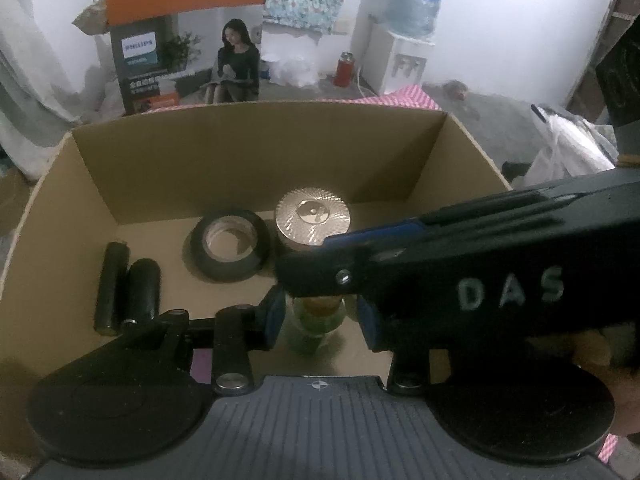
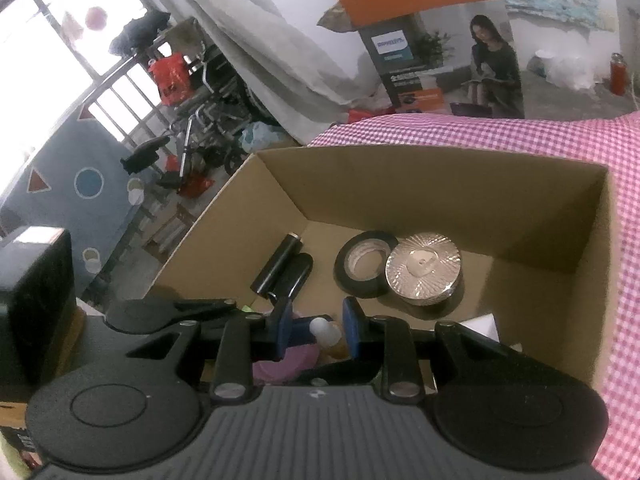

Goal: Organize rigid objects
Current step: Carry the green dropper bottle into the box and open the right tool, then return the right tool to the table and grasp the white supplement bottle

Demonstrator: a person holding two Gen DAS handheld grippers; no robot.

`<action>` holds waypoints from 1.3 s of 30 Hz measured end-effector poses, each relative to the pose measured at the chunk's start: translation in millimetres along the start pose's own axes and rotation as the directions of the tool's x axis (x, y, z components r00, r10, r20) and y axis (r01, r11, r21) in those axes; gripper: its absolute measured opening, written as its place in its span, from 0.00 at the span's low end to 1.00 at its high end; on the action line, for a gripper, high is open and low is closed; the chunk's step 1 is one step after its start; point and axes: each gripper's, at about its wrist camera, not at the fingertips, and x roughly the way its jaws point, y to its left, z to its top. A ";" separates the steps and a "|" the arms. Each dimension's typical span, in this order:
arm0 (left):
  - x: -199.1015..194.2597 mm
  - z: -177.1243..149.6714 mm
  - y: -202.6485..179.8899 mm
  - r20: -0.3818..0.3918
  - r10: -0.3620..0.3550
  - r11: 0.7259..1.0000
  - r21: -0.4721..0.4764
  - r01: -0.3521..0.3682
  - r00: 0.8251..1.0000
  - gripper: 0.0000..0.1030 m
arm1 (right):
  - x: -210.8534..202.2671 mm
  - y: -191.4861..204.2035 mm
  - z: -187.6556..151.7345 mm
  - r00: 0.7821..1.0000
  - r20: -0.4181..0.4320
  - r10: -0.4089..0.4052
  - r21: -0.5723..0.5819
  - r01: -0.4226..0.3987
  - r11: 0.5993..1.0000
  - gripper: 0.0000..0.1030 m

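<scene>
Left hand-held gripper (image 1: 320, 316) spread around a small corked bottle (image 1: 318, 316), pads apart from it; inside cardboard box (image 1: 248, 152).

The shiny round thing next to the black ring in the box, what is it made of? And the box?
The round tin looks like metal: its pale gold lid shines and has fine ridges fanning out from the centre. It could be shiny plastic, though. The box looks like plain brown cardboard, dull, with folded corners.

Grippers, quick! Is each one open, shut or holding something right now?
Left gripper: open, small glass bottle between its fingers, not gripped.
Right gripper: narrow gap around a white-capped bottle; grip cannot be told.
</scene>
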 end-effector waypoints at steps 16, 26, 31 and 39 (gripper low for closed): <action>-86.1 -38.7 -15.4 0.149 -0.052 0.998 0.049 0.045 0.988 0.82 | -107.2 33.6 -55.9 0.958 0.279 -0.068 0.034 0.061 0.998 0.98; -122.6 -71.7 -19.2 0.205 -0.006 0.998 0.066 -0.007 0.979 0.88 | -136.4 47.0 -115.1 0.931 0.360 -0.055 0.130 0.008 0.991 1.00; -131.1 -95.2 -19.9 0.219 0.038 0.997 0.052 -0.051 0.975 0.88 | -131.0 55.3 -130.5 0.941 0.338 -0.032 0.134 -0.014 0.991 1.00; -141.9 -120.7 -1.6 0.243 0.143 0.989 0.002 -0.148 0.959 0.88 | -106.3 68.6 -134.5 0.962 0.274 0.014 0.133 -0.052 0.990 1.00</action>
